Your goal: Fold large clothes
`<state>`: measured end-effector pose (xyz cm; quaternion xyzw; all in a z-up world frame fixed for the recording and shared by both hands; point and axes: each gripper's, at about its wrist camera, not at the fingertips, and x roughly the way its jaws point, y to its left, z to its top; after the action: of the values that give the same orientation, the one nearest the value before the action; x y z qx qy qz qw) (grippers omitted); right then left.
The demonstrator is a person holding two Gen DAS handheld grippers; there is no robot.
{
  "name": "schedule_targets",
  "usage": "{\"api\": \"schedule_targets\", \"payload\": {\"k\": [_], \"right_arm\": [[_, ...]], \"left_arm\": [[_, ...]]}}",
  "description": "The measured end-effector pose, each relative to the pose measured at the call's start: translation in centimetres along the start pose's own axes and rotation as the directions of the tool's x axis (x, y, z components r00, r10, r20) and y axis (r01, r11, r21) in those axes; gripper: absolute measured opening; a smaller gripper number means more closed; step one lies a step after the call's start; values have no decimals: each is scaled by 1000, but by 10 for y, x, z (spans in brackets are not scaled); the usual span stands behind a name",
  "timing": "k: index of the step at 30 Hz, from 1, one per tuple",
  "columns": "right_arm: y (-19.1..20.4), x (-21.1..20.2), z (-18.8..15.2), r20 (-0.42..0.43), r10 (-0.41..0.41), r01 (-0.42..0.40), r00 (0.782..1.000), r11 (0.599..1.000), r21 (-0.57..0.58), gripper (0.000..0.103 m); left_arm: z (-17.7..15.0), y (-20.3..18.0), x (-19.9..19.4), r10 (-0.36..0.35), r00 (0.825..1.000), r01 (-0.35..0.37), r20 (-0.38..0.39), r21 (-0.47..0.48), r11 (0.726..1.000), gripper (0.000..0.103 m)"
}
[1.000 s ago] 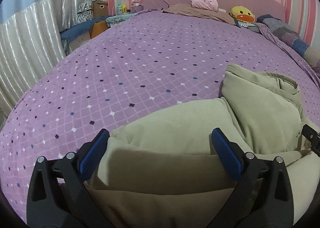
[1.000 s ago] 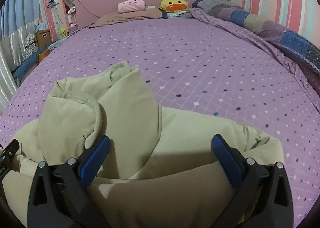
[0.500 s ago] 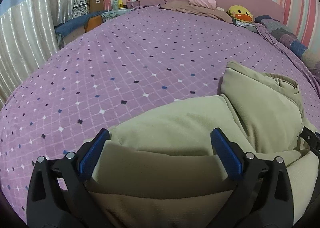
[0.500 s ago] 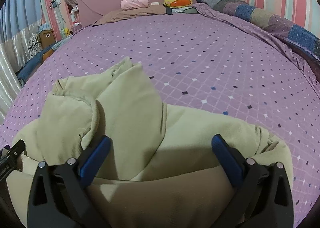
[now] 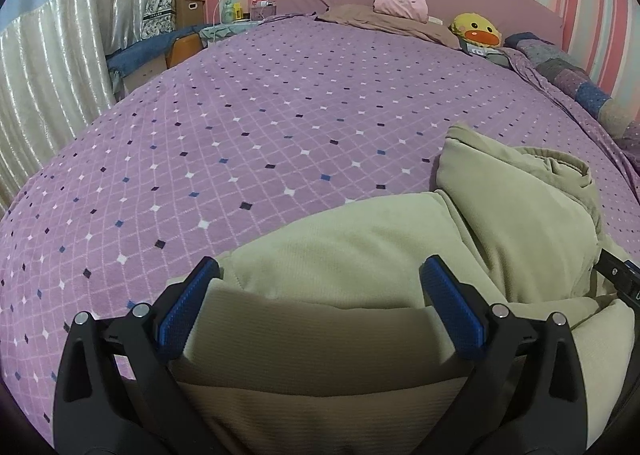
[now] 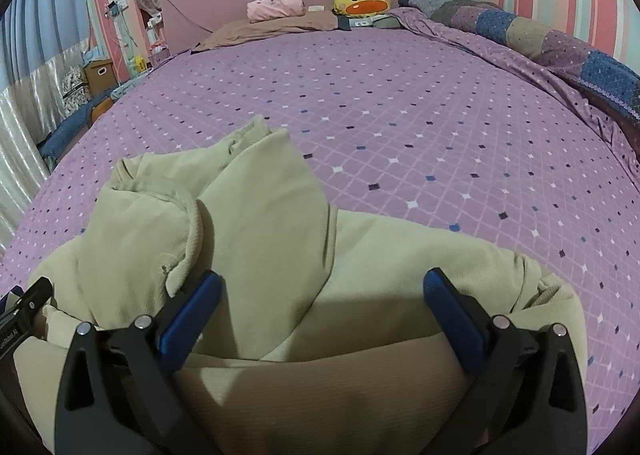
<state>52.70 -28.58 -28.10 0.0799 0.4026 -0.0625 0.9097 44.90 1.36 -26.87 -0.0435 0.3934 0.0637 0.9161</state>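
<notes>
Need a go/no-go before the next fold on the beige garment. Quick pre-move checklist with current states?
1. Left gripper jaws wide apart, nothing pinched: ok.
2. Right gripper jaws wide apart, nothing pinched: ok.
3. Beige knit garment lying flat: not ok, it is bunched, with a folded-up hump on its far side.
4. Ribbed hem between both pairs of jaws: ok, it lies across each gap.
5. Purple diamond-patterned bedspread free beyond the garment: ok; the yellow duck plush toy sits far off by the headboard.
6. Garment edges nearest the person: cannot tell, out of frame.
</notes>
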Motion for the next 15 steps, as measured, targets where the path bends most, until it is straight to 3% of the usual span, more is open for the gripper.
{"api": "schedule_targets", "payload": {"k": [7, 12, 15], "right_arm": [[-4, -3, 0, 18, 29, -29, 999, 1000, 9, 102], [-1, -1, 0, 28, 11, -11, 1000, 1000, 3, 102], [3, 5, 1, 5, -15, 15, 1000, 1000, -10, 102]], "left_arm": [[0, 0, -1, -8, 1000, 8, 10, 0, 1000, 100], [-2, -3, -5, 19, 999, -19, 50, -8, 1000, 100], [-1, -7, 0, 49, 998, -49, 32, 2, 999, 100]]}}
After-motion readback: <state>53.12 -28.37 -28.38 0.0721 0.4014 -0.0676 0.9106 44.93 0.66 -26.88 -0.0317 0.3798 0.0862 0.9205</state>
